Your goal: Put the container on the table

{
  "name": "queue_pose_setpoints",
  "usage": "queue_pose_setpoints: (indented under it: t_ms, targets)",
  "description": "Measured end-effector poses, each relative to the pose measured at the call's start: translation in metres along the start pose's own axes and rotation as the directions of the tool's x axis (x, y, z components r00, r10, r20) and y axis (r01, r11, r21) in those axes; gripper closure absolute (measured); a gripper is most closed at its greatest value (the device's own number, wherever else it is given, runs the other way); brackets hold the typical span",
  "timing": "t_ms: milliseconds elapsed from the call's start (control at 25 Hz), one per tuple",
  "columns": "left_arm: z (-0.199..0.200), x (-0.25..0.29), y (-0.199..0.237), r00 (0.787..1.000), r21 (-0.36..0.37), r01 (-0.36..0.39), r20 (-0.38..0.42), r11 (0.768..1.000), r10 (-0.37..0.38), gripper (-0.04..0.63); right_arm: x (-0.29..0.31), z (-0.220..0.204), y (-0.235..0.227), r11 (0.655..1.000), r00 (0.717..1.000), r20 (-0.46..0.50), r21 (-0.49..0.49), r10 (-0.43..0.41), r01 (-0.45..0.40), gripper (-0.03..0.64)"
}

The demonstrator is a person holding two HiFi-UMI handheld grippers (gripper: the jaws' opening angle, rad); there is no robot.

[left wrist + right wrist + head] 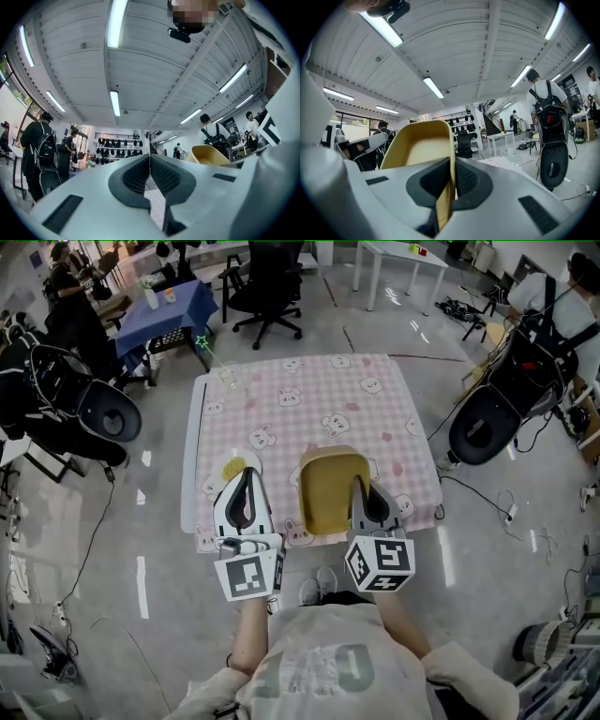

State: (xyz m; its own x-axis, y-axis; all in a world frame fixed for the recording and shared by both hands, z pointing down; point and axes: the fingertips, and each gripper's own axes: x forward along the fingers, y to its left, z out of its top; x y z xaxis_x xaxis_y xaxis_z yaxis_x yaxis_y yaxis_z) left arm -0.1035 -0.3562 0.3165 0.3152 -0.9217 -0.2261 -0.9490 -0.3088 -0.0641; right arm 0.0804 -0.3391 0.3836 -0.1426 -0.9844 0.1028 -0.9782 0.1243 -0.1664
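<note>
A yellow plastic container (328, 491) hangs over the near edge of the table (309, 399), which wears a pink checked cloth with rabbits. My right gripper (360, 487) is shut on the container's right wall; in the right gripper view the thin yellow wall (449, 180) runs between the pads of the gripper (452, 165). My left gripper (246, 474) is beside the container's left side, apart from it, shut with nothing in it. In the left gripper view its pads meet at the gripper's (150, 161) tip, and the container (208, 154) shows to the right.
A small yellow object (232, 465) lies on the cloth just beyond my left gripper, and a clear cup (228, 377) stands at the far left corner. A black office chair (267, 287) and a blue-covered table (169, 310) stand beyond. People with black backpacks (525, 371) flank the table.
</note>
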Motion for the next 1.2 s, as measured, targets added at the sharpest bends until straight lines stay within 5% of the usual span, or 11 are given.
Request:
queue_pose_setpoints:
  t_ms: [280,560,1200]
  targets:
    - [0.002,0.002,-0.011,1.000,0.024,-0.009,0.010,1.000,0.009,0.566,0.031,0.010,-0.022,0.999,0.999,-0.041,0.034,0.003,-0.002,0.586]
    - [0.001,0.007,-0.004,0.999,0.032,-0.037,-0.002,0.999,0.037,0.566,0.098,-0.001,-0.042,0.996,0.978,-0.207,0.084,0.004,0.014,0.586]
    - [-0.037,0.002,0.007,0.995,0.056,-0.080,-0.047,0.995,0.083,0.566,0.202,-0.130,-0.073,0.973,0.822,-0.570,0.194,0.007,0.126,0.586]
